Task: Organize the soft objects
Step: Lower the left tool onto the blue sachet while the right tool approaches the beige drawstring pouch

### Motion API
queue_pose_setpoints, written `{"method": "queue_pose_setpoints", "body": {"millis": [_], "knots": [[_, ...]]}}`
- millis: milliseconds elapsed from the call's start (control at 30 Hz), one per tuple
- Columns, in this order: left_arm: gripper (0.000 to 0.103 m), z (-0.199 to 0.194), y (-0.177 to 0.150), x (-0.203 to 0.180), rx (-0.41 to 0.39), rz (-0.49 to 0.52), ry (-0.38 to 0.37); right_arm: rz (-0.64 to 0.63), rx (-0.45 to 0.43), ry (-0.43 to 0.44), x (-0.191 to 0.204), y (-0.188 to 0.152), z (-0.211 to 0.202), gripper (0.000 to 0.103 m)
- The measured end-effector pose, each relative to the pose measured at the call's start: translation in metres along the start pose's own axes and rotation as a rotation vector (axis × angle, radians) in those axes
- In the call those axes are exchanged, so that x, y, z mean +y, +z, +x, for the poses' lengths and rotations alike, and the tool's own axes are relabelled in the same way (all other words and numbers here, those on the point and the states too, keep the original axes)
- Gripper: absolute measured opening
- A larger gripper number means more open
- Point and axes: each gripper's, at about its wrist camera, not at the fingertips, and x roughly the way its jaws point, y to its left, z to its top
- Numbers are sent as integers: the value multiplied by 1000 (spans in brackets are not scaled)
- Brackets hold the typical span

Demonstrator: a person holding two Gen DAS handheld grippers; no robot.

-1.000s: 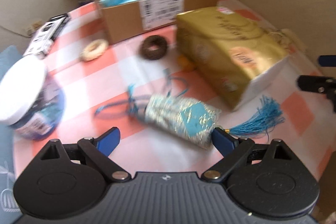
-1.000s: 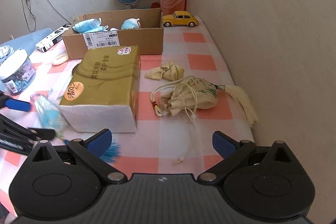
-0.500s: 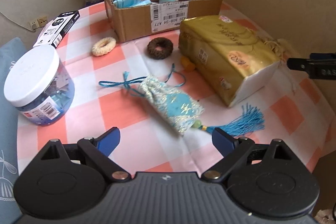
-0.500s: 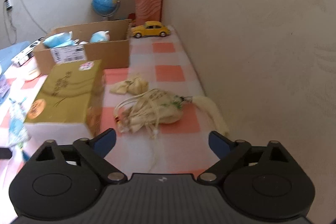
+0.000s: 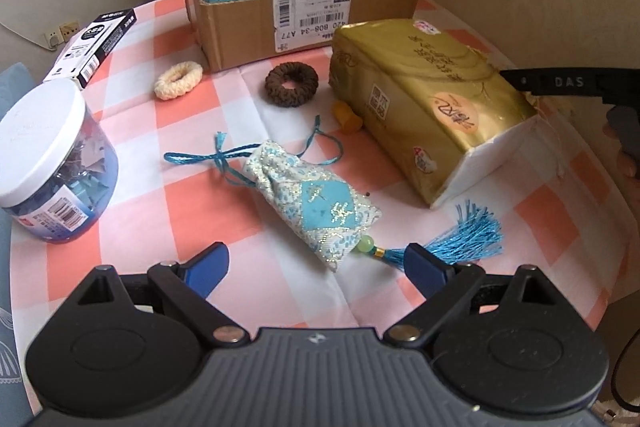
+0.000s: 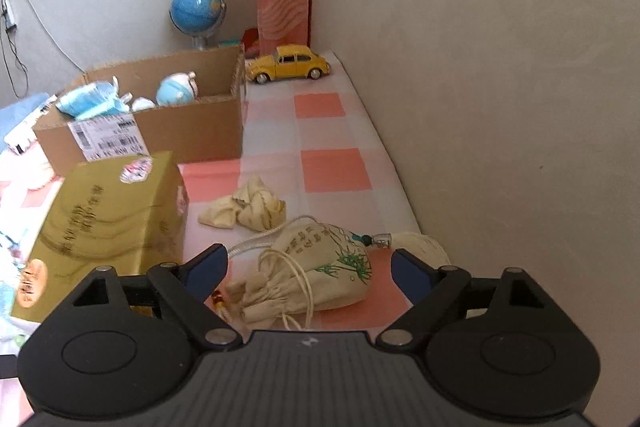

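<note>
A checked cloth point(image 5: 192, 187) covered the worktop in a corner of plain walls. The right gripper point(image 6: 308, 267) had its jaws closing but not yet pressing, with a beige pouch point(image 6: 320, 275) lying between them on the cloth. The left gripper point(image 5: 316, 263) hung released, its jaws wide, just short of a blue pouch point(image 5: 316, 203) whose tassel point(image 5: 460, 239) reached the right-hand pad. Farther off stood a gold tissue pack point(image 5: 432, 99) and a cardboard box point(image 5: 296, 15) with blue soft things inside.
</note>
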Motion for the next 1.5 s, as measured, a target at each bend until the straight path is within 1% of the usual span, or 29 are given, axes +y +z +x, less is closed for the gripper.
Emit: {"method": "queue_pose_setpoints", "body": {"millis": [133,267,333,433,567,633,733,867,967,1067,1233,1333,1367,1433,1500], "knots": [[94,4,1,-2,9,11,-3,-7,25,-13,-4,-7,0,92],[94,7,1,-1,16,16,6,-20,55,-49,-10,-17,-7,92],[94,8,1,1,21,17,18,-23,71,-71,-12,-21,-11,92],[94,8,-1,5,27,19,51,-14,70,-74,-15,-24,-16,92],[94,4,-2,16,28,-2,91,-11,55,-68,-15,-23,-19,92],[94,0,-1,19,19,-8,86,-9,53,-68,-15,-22,-18,92],[94,-4,7,18,-15,-12,68,-4,54,-63,-15,-21,-17,92],[94,3,23,13,-51,-11,52,-2,52,-64,-14,-21,-15,92],[94,13,30,10,-56,-16,67,2,55,-62,-14,-20,-13,92],[94,20,31,11,-37,-32,67,-11,65,-68,-12,-22,-12,92],[94,14,17,24,-8,-43,118,-12,70,-75,-15,-25,-15,92],[94,4,12,35,-3,-72,167,-4,66,-63,-13,-23,-14,92],[93,1,11,36,-9,-77,179,-2,66,-60,-12,-22,-13,92],[89,-1,13,33,-16,-81,171,1,67,-61,-10,-20,-9,92],[74,1,16,28,-10,-87,152,2,66,-62,-8,-17,-5,92]]}}
